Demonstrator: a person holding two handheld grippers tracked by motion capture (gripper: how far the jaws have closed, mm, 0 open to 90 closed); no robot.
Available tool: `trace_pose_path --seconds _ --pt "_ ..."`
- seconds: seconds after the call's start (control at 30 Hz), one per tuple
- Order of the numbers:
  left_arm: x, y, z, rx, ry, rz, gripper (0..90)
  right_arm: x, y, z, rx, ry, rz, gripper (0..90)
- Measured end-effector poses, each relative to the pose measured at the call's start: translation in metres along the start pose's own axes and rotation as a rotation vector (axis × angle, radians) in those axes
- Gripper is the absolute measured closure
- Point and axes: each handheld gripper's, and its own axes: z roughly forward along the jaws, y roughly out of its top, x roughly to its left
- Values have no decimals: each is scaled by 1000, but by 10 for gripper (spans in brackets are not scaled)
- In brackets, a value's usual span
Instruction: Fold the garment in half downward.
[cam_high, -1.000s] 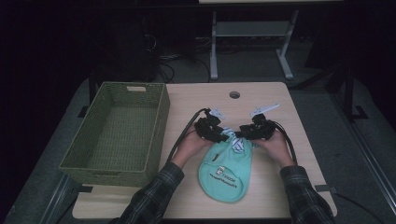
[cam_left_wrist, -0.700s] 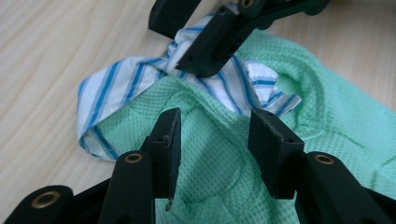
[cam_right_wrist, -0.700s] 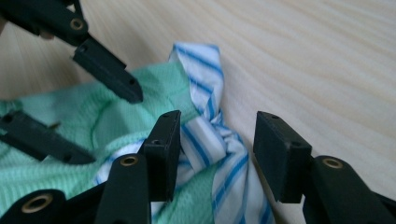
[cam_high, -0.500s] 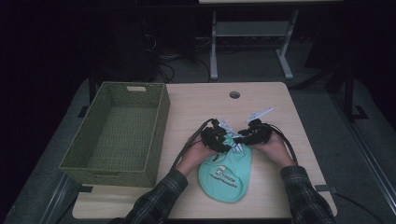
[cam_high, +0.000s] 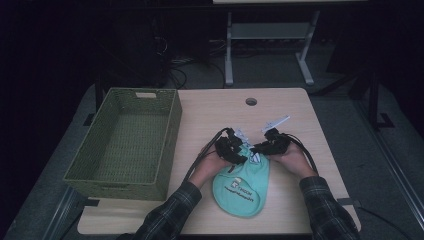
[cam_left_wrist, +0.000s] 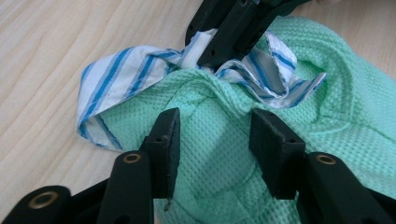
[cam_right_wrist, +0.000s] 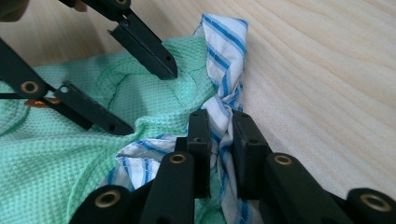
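A mint-green waffle cloth (cam_high: 242, 187) with printed lettering lies flat on the table (cam_high: 220, 110), near its front edge. At the cloth's far end sits a blue-and-white striped strap (cam_high: 241, 136). My right gripper (cam_right_wrist: 219, 119) has just been closing, and its pads now pinch the twisted striped strap (cam_right_wrist: 226, 51). My left gripper (cam_left_wrist: 212, 126) stands open over a raised fold of the green cloth (cam_left_wrist: 350, 116), its jaws on either side of the fold. The two grippers, left (cam_high: 239, 155) and right (cam_high: 256, 148), meet nose to nose above the cloth's far end.
A green woven basket (cam_high: 125, 145) stands empty along the table's left side. A round cable hole (cam_high: 251, 101) sits near the far edge. Bare wood lies beyond and to the right of the cloth. Black cables trail from both grippers.
My right gripper's jaws have closed onto the striped strap. Both grippers have drawn slightly closer together at the cloth's far end.
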Motion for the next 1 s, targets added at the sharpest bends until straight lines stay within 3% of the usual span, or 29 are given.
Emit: trace_pose_path --seconds 0.1,0.27,0.4,0.5,0.63,0.77,0.87,1.0 --pt "-1 -1 -7 2 -10 -3 493 3 0 0 -11 -16 8 802" --pt "-8 -8 -29 -35 -32 -12 504 4 -3 -3 -47 -48 43 813" --pt "-16 -16 -45 -82 -90 -40 670 3 -1 -8 -59 -82 53 815" --pt "-23 -20 -49 -100 -93 -33 744 4 1 -12 -69 -100 50 815" --pt "-28 -16 -43 -127 -101 -30 781 6 3 -18 -84 -116 44 814" --pt "-32 -13 -28 -84 -101 -4 794 8 5 -20 -89 -121 28 815" --pt "-31 -15 -19 -57 -96 -1 799 10 6 -22 -92 -121 38 814" --pt "-29 -16 -11 -40 -91 -2 814 12 7 -27 -116 -113 12 814"
